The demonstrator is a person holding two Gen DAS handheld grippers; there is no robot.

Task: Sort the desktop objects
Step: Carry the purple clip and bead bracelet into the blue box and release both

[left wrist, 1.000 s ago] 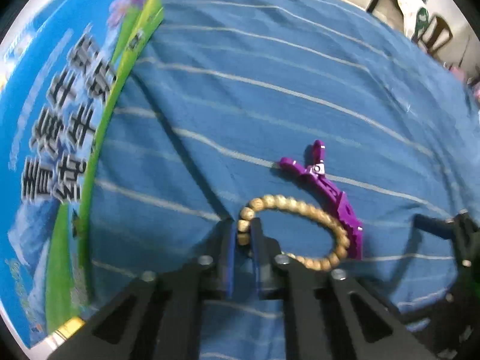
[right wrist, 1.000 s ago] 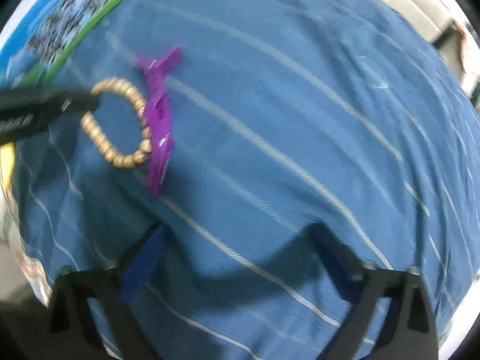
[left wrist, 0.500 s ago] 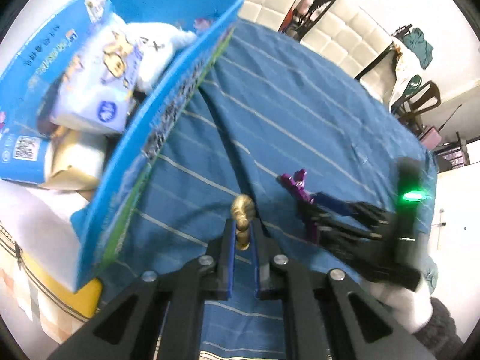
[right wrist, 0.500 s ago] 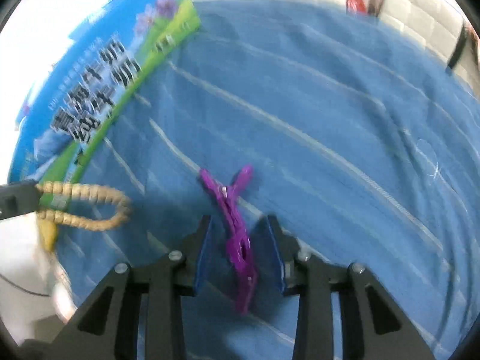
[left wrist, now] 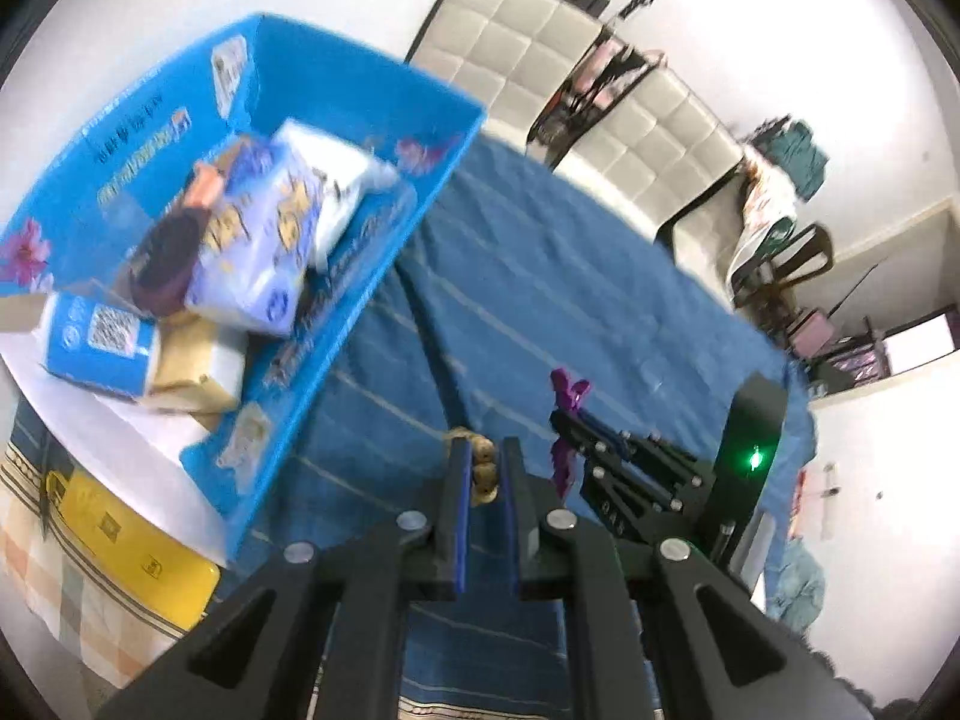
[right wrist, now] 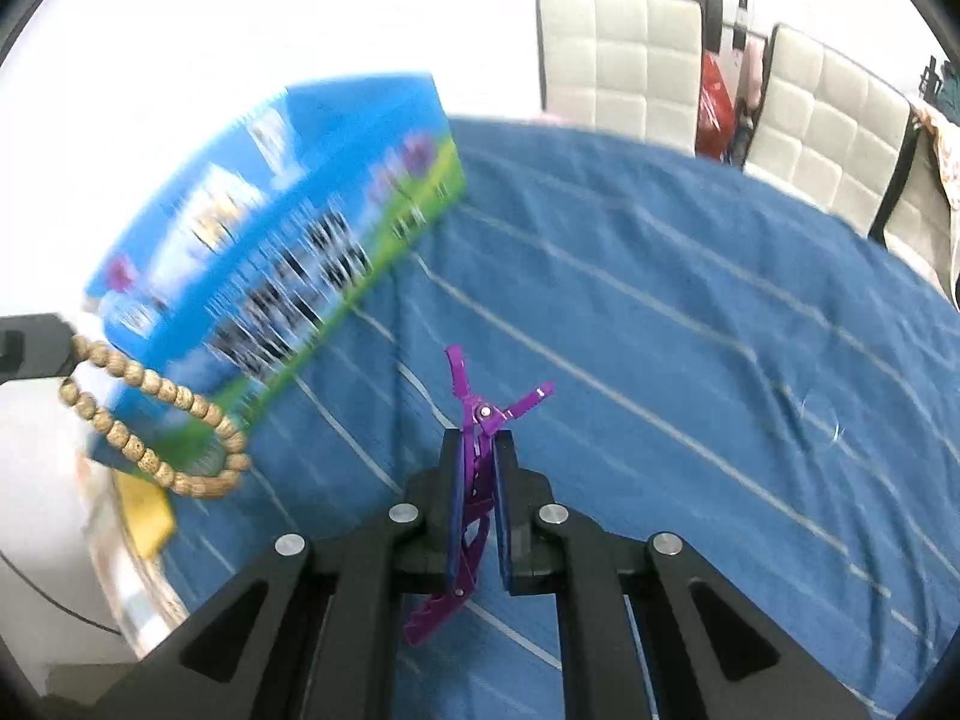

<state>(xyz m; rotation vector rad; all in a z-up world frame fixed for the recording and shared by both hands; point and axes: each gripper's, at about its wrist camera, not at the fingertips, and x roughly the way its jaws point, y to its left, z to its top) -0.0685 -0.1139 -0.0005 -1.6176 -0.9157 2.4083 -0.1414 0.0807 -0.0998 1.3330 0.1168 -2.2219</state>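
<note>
Nearest in the left wrist view, the left gripper point(left wrist: 482, 465) has its jaws clamped on the wooden bead bracelet point(left wrist: 480, 468), whose loop hangs free in the air at the left edge of the right wrist view, in front of the box. The right gripper point(right wrist: 478, 450) is pinched on the purple hair clip point(right wrist: 474, 420), holding it upright and off the cloth, its two handle ends splayed above the fingertips. Below both lies the blue striped tablecloth point(right wrist: 690, 312). To the left stands the open blue cardboard box point(left wrist: 336, 90), holding tissue packs point(left wrist: 258, 240) and a dark round item. Beyond the table are white padded chairs point(right wrist: 618, 60).
</note>
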